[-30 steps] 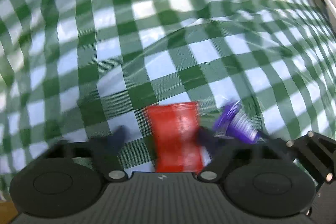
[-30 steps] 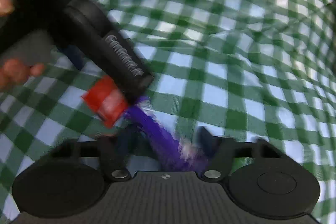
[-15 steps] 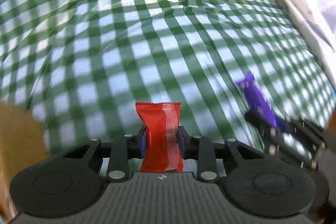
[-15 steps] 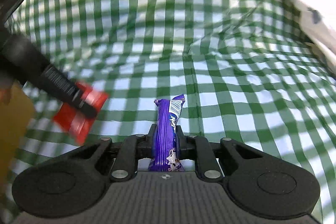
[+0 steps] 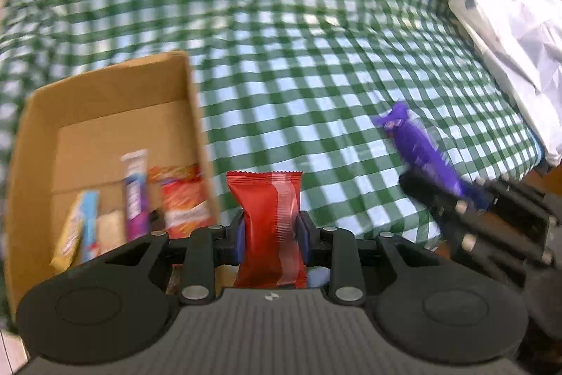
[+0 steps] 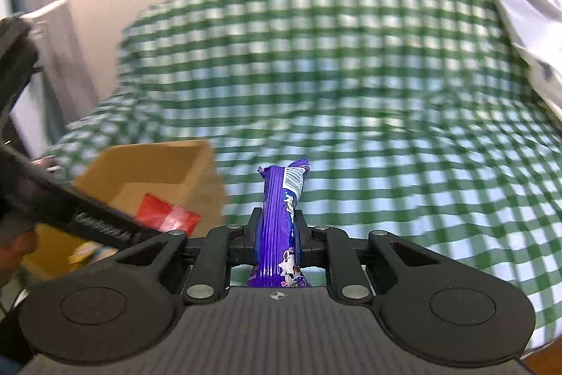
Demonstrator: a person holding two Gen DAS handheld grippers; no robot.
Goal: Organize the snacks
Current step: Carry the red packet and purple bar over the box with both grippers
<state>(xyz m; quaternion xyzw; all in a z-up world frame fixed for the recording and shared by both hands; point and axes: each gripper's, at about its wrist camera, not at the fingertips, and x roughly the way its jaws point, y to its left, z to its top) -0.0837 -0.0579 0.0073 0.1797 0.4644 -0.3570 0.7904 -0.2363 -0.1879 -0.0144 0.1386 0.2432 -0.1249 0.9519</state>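
Observation:
My left gripper is shut on a red snack packet that stands upright between its pads. It hangs just right of an open cardboard box holding several snack packets. My right gripper is shut on a purple chocolate bar, also upright. In the left wrist view that purple bar and the right gripper are at the right. In the right wrist view the box lies to the left, with the left gripper's arm and the red packet over it.
A green and white checked cloth covers the table. A crumpled white plastic bag lies along the right edge. A person's hand holds the left gripper at the far left of the right wrist view.
Both grippers closed on their snacks, lifted them off the cloth and carried them up and toward the left. The cardboard box has come into both views.

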